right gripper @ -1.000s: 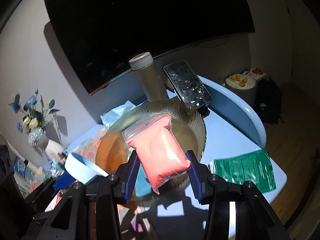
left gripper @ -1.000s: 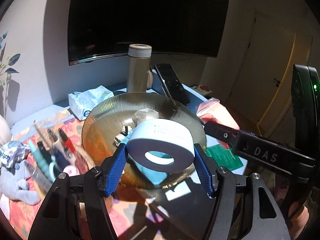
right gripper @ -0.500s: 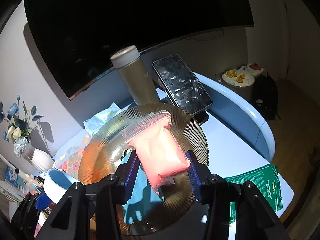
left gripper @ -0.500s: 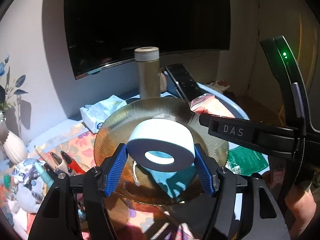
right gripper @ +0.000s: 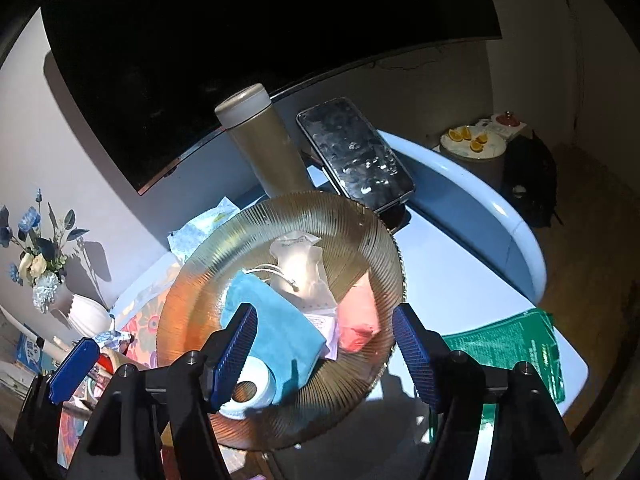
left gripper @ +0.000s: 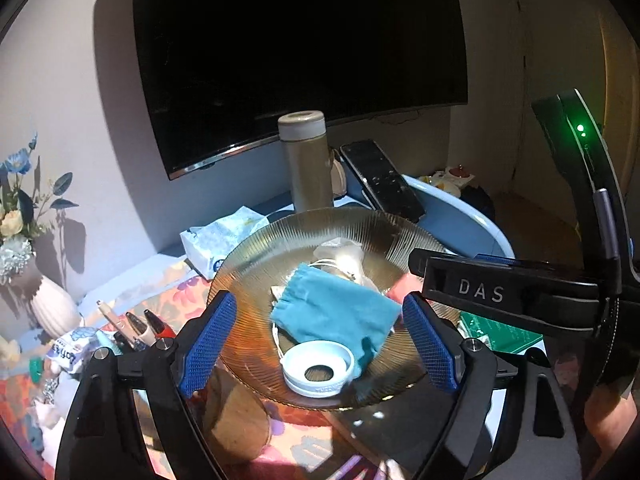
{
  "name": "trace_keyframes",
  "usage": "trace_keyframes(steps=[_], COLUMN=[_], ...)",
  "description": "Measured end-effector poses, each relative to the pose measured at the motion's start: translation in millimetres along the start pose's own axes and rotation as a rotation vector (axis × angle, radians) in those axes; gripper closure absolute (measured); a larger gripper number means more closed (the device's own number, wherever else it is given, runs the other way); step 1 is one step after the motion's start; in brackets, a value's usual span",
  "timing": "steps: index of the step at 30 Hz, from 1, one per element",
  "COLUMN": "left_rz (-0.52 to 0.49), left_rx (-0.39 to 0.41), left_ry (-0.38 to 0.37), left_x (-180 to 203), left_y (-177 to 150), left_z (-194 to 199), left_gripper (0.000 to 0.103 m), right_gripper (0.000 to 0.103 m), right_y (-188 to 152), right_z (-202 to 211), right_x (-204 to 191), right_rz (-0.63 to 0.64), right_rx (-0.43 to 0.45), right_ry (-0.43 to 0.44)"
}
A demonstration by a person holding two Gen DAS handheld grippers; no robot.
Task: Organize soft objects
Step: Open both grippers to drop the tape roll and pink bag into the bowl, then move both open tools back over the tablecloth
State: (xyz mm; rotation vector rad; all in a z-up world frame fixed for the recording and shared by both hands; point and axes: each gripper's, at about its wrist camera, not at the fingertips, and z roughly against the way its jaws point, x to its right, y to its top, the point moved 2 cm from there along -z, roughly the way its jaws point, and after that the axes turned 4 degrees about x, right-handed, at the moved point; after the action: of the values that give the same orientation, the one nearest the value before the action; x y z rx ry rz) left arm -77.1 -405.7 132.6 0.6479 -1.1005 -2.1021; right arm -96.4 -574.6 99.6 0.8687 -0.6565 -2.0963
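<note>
Amber plate (right gripper: 372, 224), contents updated: white tape roll (left gripper: 318, 368) released by left gripper (left gripper: 320, 340), pink pouch (right gripper: 357, 320) released by right gripper (right gripper: 326, 344), both jaws now empty and opening, items apparently resting beside teal pouch (left gripper: 336, 312); sorting advances.

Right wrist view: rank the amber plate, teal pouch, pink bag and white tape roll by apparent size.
1. amber plate
2. teal pouch
3. pink bag and white tape roll: look alike; the roll is partly hidden, so unranked.
</note>
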Motion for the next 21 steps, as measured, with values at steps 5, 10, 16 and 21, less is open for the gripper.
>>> trace_keyframes(steps=[5,10,16,21], left_rz=[-0.015,-0.016,0.000,0.034], left_rx=[0.041,0.076,0.045,0.011], left_ry=[0.007,0.018,0.070,0.129], left_x=[6,5,-10,-40], left_y=[5,7,-9,-35], left_z=[23,52,80,102], left_gripper=[0.019,0.019,0.019,0.019], right_gripper=[0.035,0.035,0.035,0.035], right_y=[1,-1,-18,-44], right_z=[24,56,87,98], right_x=[-2,-13,-34,-54], right_rz=[0.011,0.034,0.079,0.108], right_rx=[0.052,0.108,0.123,0.107], right_ry=[-0.004,-0.004,0.002,0.029])
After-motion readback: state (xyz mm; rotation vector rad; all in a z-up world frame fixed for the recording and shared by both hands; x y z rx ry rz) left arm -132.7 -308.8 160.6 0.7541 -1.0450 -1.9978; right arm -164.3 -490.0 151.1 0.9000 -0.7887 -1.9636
